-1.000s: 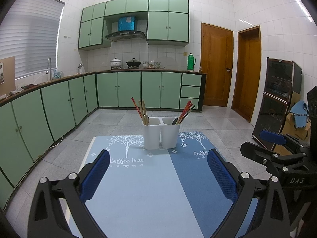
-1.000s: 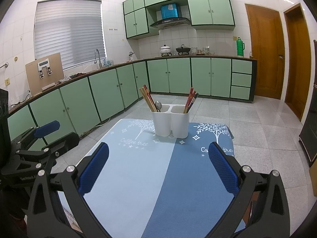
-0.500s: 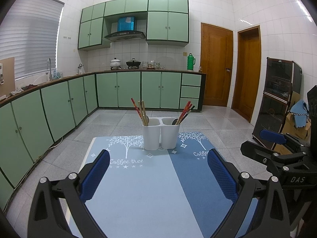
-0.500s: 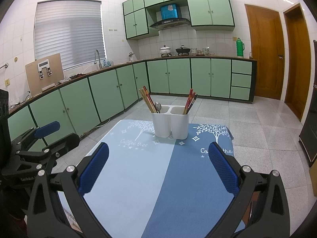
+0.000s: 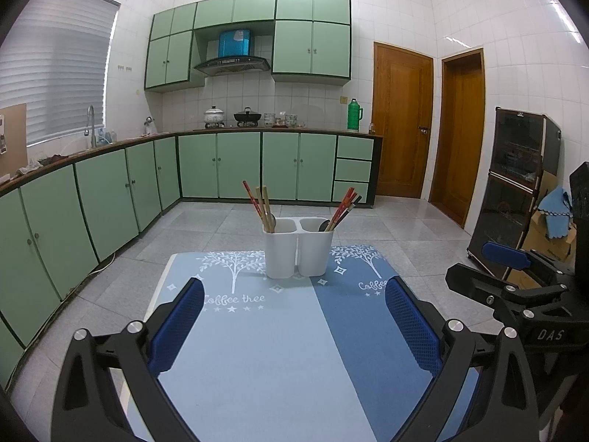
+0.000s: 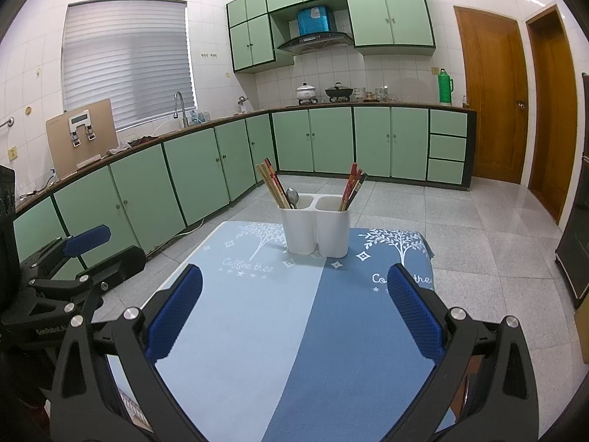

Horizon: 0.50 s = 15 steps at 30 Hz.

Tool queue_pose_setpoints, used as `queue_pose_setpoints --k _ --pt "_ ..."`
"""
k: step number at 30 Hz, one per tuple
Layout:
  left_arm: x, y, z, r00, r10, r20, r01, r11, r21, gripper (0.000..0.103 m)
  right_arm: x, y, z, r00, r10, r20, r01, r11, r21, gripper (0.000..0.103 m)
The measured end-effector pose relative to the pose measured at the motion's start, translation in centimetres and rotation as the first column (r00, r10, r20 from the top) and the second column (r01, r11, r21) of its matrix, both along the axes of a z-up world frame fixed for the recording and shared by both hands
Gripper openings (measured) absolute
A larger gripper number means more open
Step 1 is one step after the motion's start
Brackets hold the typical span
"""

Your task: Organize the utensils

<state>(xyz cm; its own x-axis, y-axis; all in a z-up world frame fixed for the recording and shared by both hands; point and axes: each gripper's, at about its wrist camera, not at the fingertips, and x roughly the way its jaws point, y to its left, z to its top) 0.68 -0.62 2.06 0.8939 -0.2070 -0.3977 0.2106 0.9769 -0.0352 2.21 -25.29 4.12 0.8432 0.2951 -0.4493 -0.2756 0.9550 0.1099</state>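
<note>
The utensil holder point(image 5: 298, 246) looks like smooth white plastic with a slight sheen. It stands on a matt cloth mat point(image 5: 279, 350) in 2 blues. The spoon point(image 6: 292, 196) is shiny metal, the chopsticks point(image 6: 273, 186) wood-coloured. Blue pads point(image 6: 416, 316) look rough and dimpled; floor tiles point(image 6: 478, 228) gleam.

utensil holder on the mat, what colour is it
Plain white utensil holder, two joined cups; clearest in the right wrist view.
</note>
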Motion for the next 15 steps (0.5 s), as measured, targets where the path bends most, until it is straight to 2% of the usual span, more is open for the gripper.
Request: queue_pose_setpoints --k 15 --pt "0.12 -0.1 -0.08 1.0 0.016 -0.015 -0.016 1.0 0.005 0.097 0.12 -0.32 -0.22 1.0 -0.005 -0.003 0.005 1.0 0.005 0.097"
